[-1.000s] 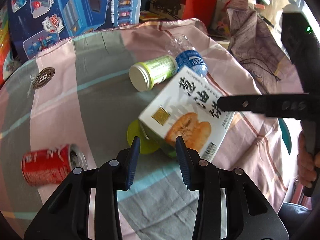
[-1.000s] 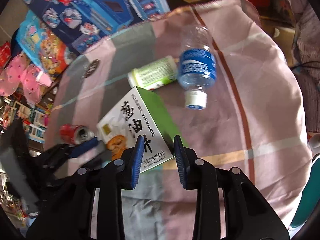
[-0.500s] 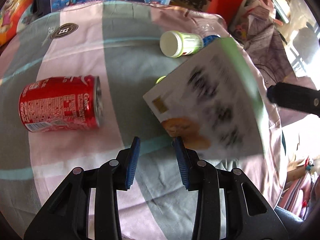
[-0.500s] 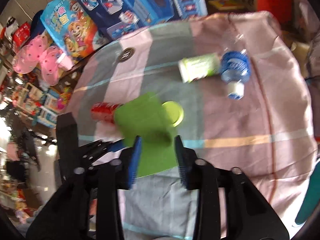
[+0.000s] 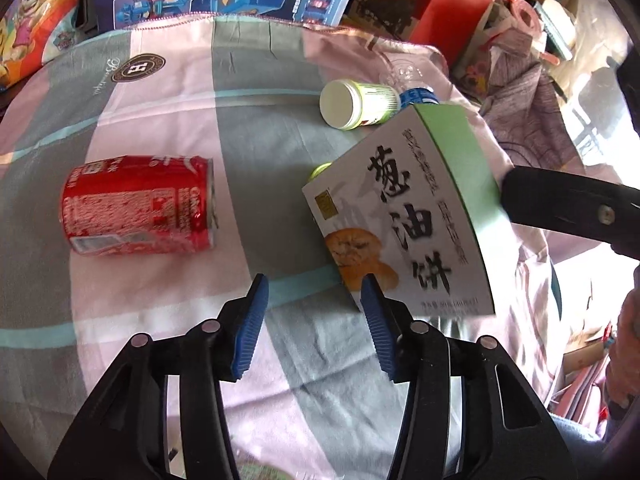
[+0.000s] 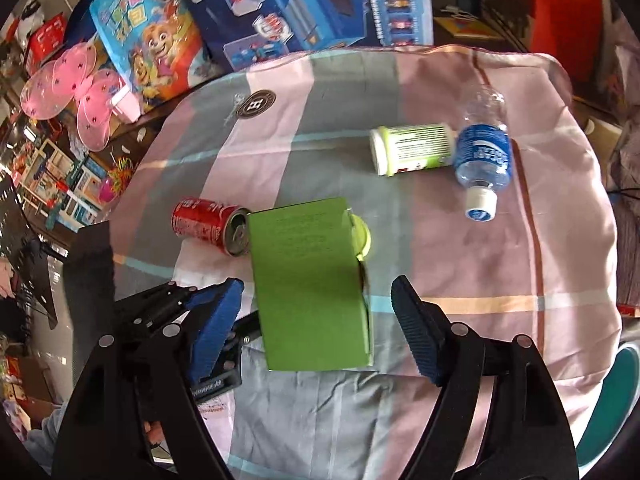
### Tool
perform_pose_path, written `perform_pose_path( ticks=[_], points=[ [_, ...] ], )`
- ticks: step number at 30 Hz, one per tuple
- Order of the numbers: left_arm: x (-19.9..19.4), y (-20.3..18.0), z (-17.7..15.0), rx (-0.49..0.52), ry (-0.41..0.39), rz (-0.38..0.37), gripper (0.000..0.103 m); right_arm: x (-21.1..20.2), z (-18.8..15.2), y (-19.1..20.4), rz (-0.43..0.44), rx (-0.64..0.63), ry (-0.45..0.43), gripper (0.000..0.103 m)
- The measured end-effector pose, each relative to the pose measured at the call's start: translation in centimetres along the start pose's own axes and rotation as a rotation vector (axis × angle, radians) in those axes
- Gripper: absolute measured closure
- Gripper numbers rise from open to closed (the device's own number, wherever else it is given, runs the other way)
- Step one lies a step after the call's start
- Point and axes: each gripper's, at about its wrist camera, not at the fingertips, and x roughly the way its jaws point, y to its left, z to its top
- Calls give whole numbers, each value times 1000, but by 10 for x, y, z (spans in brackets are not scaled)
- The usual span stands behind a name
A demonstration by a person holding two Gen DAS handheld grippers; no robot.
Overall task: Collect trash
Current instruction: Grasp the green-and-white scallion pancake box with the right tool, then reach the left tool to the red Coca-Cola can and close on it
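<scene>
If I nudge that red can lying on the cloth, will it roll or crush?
The red can lies on its side, so it would probably roll. Its top looks opened, so it is likely empty, light and easy to dent. The soft cloth may slow it.

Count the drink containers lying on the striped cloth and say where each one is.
3. The red can lies on its side left of the green box. The white-capped green bottle lies beyond the box, touching the blue-labelled water bottle on its right. The box may hide more.

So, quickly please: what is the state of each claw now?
Left claw: opening, holds nothing.
Right claw: opening, around the green biscuit box, pads not pressing it.
</scene>
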Motion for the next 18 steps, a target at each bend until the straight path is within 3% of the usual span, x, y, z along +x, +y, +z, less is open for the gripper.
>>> perform_pose_path(
  ticks=[7,8,10,14,18],
  points=[
    [-32,21,-18,-41,-32,14,47,21,0,15,-62,-29,35,29],
    [-35,25,-20,-48,-37,19,47,25,-1,17,-83,-36,33,31],
    [-45,38,-23,-70,-54,34,42,30,-2,18,-114,-36,43,44],
    [-54,58,-24,-110,-66,59,37,18,-2,23,-117,-45,29,45],
    [-63,79,-14,-100,-91,108,26,-9,5,17,-115,-20,-23,45]
  ],
)
